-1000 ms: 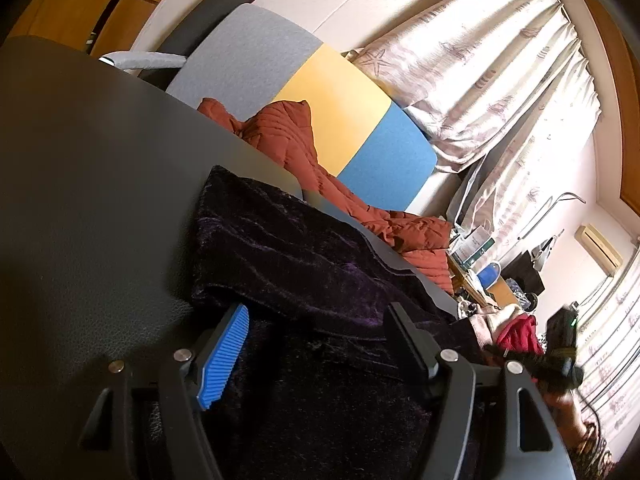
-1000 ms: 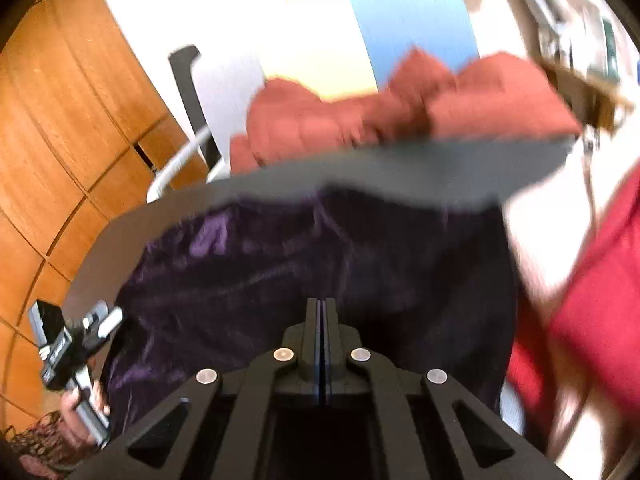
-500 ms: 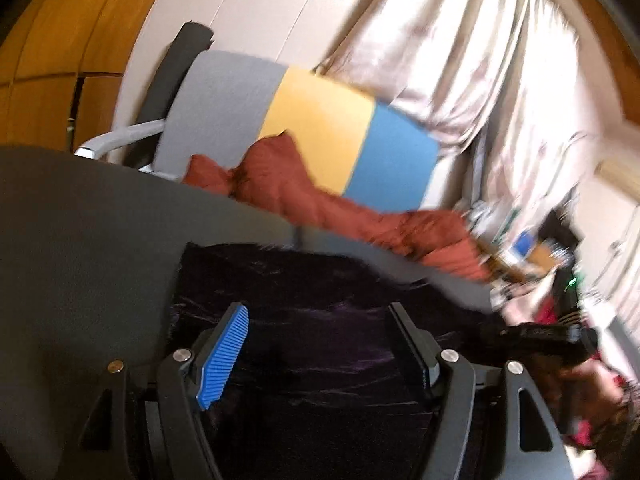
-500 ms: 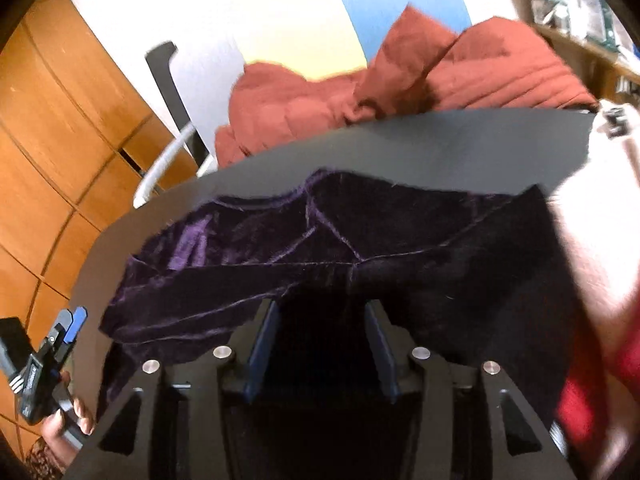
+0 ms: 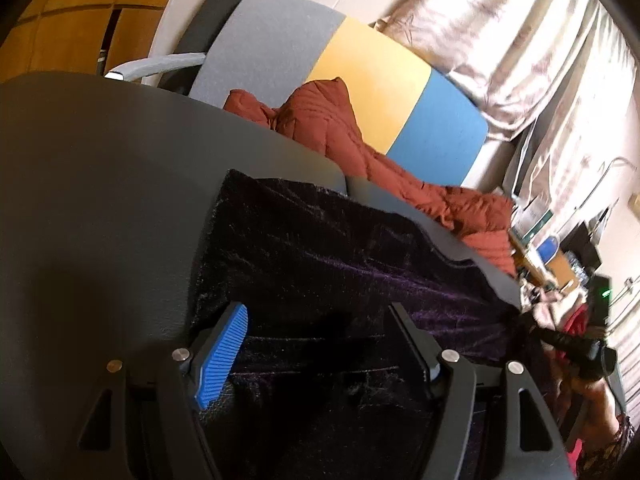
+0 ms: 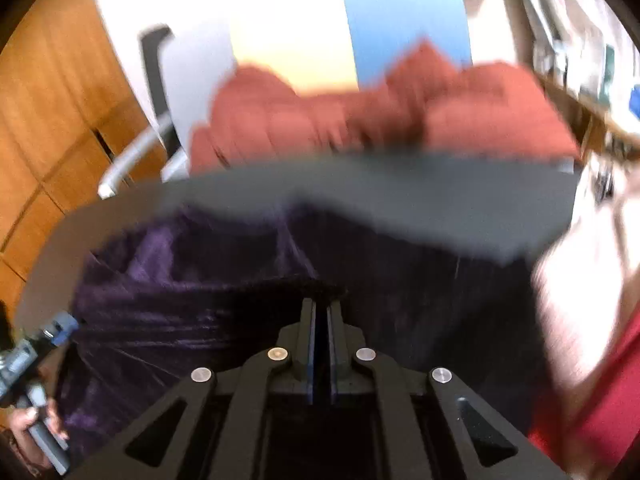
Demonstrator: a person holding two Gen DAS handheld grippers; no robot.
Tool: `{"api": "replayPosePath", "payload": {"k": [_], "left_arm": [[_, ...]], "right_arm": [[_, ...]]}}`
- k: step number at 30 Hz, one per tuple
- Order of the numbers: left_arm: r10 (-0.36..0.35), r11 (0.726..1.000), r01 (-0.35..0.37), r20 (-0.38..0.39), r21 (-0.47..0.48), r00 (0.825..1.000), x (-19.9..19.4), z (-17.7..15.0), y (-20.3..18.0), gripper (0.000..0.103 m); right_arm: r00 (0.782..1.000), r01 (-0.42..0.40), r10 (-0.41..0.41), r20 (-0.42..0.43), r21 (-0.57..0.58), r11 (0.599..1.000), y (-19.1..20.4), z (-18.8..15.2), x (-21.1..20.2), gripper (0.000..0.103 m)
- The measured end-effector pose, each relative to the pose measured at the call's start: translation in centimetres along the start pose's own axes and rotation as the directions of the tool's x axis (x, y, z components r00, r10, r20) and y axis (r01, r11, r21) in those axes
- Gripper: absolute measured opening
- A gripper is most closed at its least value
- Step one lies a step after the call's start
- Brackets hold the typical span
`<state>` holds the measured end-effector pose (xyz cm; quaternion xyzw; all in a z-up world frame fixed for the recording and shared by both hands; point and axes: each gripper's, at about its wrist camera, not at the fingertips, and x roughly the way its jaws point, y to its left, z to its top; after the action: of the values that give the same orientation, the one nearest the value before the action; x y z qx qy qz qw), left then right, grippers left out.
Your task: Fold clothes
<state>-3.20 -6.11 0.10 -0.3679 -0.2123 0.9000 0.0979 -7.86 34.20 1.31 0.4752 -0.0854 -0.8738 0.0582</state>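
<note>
Right wrist: no readable writing.

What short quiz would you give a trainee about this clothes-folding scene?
1. True or false: the left gripper has its jaws wide apart over the dark purple velvet garment.
2. What lies past the far edge of the dark grey table? A) a rust-red quilted jacket B) a green towel C) a white shirt
3. Fill in: the padded chair back has grey, yellow and ____ panels.
Key: 1 true; 2 A; 3 blue.
</note>
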Motion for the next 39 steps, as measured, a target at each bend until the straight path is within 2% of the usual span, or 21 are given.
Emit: {"api": "replayPosePath", "payload": {"k": [1, 3, 4, 6, 9, 11, 12, 14, 16, 18, 20, 21, 24, 28, 31, 36, 39], "left_arm": [[0.006, 1.000, -0.006, 0.002, 0.004, 1.000, -0.2, 0.1, -0.2, 0.073], [0.031, 0.999, -0.031, 0.020, 0.018, 0.999, -0.8, 0.4, -0.7, 0.073], [0.046, 0.997, -0.048, 0.045, 0.052, 0.998, -1.2, 0.5, -1.4, 0.073], [0.079, 0.984, -0.093, 0.097, 0.152, 0.992, -1.7, 0.8, -3.0, 0.073], [0.173, 0.964, -0.180, 0.051, 0.197, 0.984, -0.1, 1.5, -3.2, 0.073], [0.249, 0.958, -0.245, -0.006, 0.147, 0.968, 0.9, 1.5, -1.5, 0.073], [0.263, 0.960, -0.257, -0.045, 0.107, 0.964, 1.4, 1.6, -0.3, 0.072], [0.221, 0.974, -0.219, -0.039, 0.053, 0.975, 0.8, 1.7, 1.1, 0.072], [0.239, 0.969, -0.235, -0.045, 0.070, 0.970, 0.5, 1.6, 1.4, 0.072], [0.230, 0.971, -0.226, -0.051, 0.079, 0.972, 0.0, 1.4, 1.6, 0.072], [0.201, 0.977, -0.196, -0.054, 0.079, 0.978, -0.7, 1.2, 1.9, 0.072], [0.160, 0.985, -0.157, -0.040, 0.073, 0.986, -1.7, 0.9, 2.0, 0.072], [0.077, 0.990, -0.081, 0.036, 0.118, 0.996, -5.9, 0.0, 1.8, 0.073], [0.029, 0.981, -0.042, 0.069, 0.187, 0.997, -11.2, -2.2, 2.3, 0.073], [0.005, 0.986, -0.013, 0.047, 0.164, 0.999, -14.3, -4.4, 3.9, 0.074], [-0.025, 0.999, 0.026, -0.043, 0.021, 0.999, -17.6, -8.8, 8.0, 0.074], [-0.036, 0.999, 0.034, -0.087, -0.029, 0.995, -18.5, -11.1, 9.5, 0.074]], "right_arm": [[1.000, 0.012, -0.012, 0.022, -0.005, 1.000, 0.0, -0.4, -0.3, 0.006], [0.993, 0.055, -0.051, 0.106, -0.034, 0.998, 0.4, -1.1, -2.1, 0.019], [0.984, 0.086, -0.076, 0.159, -0.057, 0.995, 0.8, -1.4, -3.5, 0.019], [0.972, 0.085, -0.057, 0.228, -0.112, 0.990, 1.8, -1.8, -5.3, 0.019], [0.982, 0.045, -0.009, 0.187, -0.189, 0.981, 3.4, -2.3, -5.0, 0.020], [0.990, 0.015, 0.012, 0.141, -0.190, 0.982, 3.6, -2.8, -3.7, 0.020], [0.992, 0.004, 0.019, 0.122, -0.185, 0.983, 3.7, -3.1, -3.0, 0.020], [0.997, -0.025, 0.037, 0.071, -0.167, 0.986, 3.7, -4.2, -1.3, 0.021], [0.994, -0.031, 0.047, 0.096, -0.158, 0.987, 3.8, -5.0, -1.3, 0.023], [0.994, -0.062, 0.076, 0.082, -0.164, 0.985, 3.9, -5.2, -1.7, 0.031], [0.990, -0.109, 0.122, 0.077, -0.153, 0.982, 3.7, -5.6, -2.9, 0.036], [0.985, -0.127, 0.140, 0.098, -0.131, 0.983, 3.2, -5.8, -4.1, 0.037], [0.970, -0.190, 0.197, 0.143, -0.063, 0.980, 1.3, -6.9, -7.1, 0.046], [0.972, -0.177, 0.176, 0.156, -0.009, 0.984, -1.8, -11.1, -11.8, 0.047], [0.975, -0.173, 0.167, 0.145, 0.031, 0.984, -3.8, -14.8, -14.6, 0.047], [0.979, -0.169, 0.158, 0.129, 0.080, 0.982, -6.1, -20.5, -17.7, 0.047], [0.981, -0.167, 0.157, 0.111, 0.095, 0.981, -7.0, -23.0, -18.8, 0.047]]}}
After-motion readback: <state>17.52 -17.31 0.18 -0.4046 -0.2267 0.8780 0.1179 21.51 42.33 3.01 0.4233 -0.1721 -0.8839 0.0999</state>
